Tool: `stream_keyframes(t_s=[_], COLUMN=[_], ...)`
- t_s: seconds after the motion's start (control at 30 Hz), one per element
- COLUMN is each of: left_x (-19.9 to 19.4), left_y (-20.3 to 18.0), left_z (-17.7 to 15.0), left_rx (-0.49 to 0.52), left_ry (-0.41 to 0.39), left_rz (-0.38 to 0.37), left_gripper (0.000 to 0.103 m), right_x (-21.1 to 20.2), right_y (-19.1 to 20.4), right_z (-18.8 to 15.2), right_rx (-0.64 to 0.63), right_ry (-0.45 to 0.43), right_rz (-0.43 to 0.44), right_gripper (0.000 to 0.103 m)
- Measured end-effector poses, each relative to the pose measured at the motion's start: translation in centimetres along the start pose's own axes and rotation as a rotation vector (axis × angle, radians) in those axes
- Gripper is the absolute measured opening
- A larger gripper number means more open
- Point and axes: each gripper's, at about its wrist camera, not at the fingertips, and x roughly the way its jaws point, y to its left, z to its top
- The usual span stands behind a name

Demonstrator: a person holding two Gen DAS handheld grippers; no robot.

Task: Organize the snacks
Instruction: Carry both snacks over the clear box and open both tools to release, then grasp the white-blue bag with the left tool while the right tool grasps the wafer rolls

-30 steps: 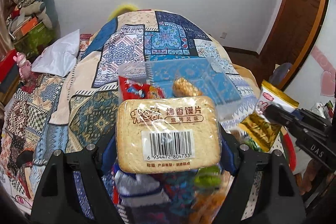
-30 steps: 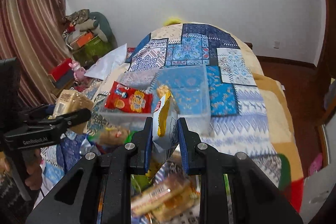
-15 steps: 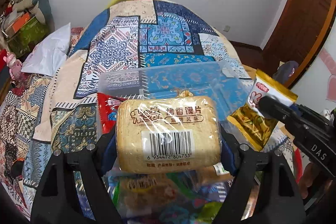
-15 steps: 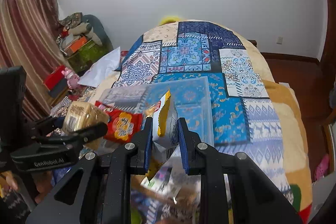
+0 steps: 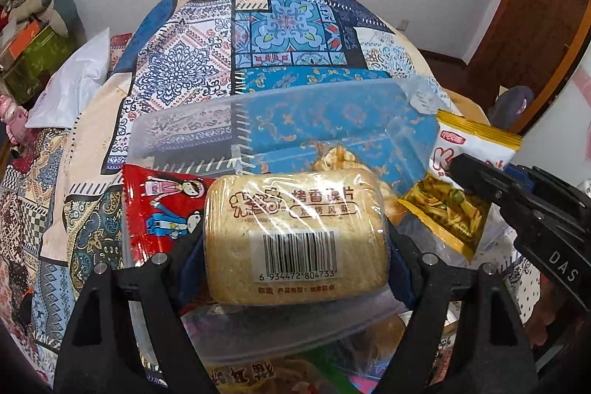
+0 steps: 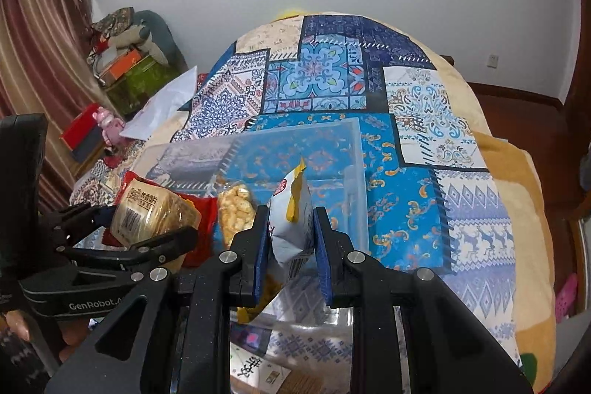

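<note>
The left gripper (image 5: 295, 242) stood with its jaws set wide, the blue pads pressed against both ends of a clear-wrapped pack of toasted bread slices (image 5: 295, 235), barcode uppermost. The pack was clamped firmly and carried over the near part of a clear plastic bin (image 5: 258, 113) that sat on the patchwork bedspread (image 5: 184, 61).

The right gripper (image 6: 291, 239) had its jaws drawn in as far as they went, pinching a white and yellow snack bag (image 6: 291, 209) edge-on between the blue pads. In the left wrist view this bag (image 5: 461, 180) hung at the right side of the bin, near its right wall.

Inside the bin lay a red cartoon-printed packet (image 5: 159, 205) at the left and a clear bag of puffed golden pieces (image 6: 236, 209) near the middle. More snack packets (image 5: 251, 375) lay on the bedspread on the near side of the bin, partly hidden by the gripper frames. Part of a hand (image 6: 22, 331) showed on the left gripper's handle.
</note>
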Motion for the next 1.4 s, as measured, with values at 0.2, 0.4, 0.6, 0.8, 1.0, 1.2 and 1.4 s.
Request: stream_keyframes(t_s=[0.2,0.4,0.6,0.8,1.0,1.2,1.4], left_x=[-0.5,-2.2,-4.5,-7.8,-10.5,-12.6,-13.4], left_y=[-0.3,-0.8,-0.5,-0.2,0.3,1.2,2.2], left_z=[0.1,0.1,-0.3,-1.4,-3.4,-5.8,-9.0], left_rx=[0.007,0.043,0.029,0.026,0.028,0.020,0.013], left_ry=[-0.017,-0.052,-0.072,-0.096,-0.104,-0.099,-0.072], left_rz=[-0.011,0.002,-0.003,-0.005,0.012,0.016,0.040], left_gripper=[0.082,0.082,0.082,0.083,0.085,0.085,0.085], right_x=[0.7,0.5,-1.4,-4.3,-7.5,-9.9,-11.4], right_y=[-0.1,-0.1,0.2,1.6,2.7,3.7,3.9], right_z=[0.0,-0.2,-0.2,-0.4,-1.4,-3.0,-5.5], right_rx=[-0.007,-0.014,-0.004,-0.039,-0.050,-0.056,-0.041], right_ry=[0.020,0.031,0.010,-0.017,-0.037,-0.041,-0.012], right_rz=[-0.024,-0.045,-0.058,-0.099,-0.104,-0.113,-0.119], right_gripper=[0.024,0.035,0.062,0.063,0.063,0.063,0.063])
